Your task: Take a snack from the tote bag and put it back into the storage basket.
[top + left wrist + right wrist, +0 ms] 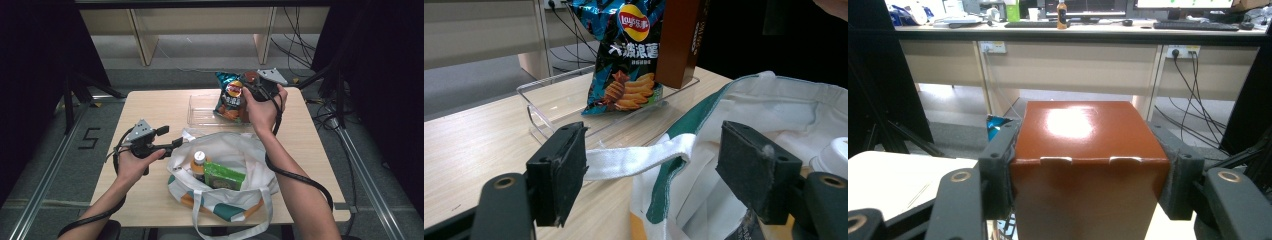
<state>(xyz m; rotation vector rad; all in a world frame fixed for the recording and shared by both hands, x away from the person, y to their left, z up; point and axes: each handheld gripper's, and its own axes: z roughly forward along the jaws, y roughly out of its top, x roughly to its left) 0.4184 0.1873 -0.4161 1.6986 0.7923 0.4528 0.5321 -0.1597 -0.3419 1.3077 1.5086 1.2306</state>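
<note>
My right gripper is shut on a glossy brown box, clamped on both sides and held upright over the clear plastic tray at the table's far side. In the left gripper view the brown box stands in the tray's corner beside a dark blue chips bag. The chips bag stands upright in the tray. My left gripper is open at the left rim of a white tote bag. The bag's white strap lies across the gap between the open jaws, touching neither.
Inside the tote are a bottle with a white cap and a green packet. The wooden table has bare surface left of the tray. Cables and desk legs lie on the floor beyond the table.
</note>
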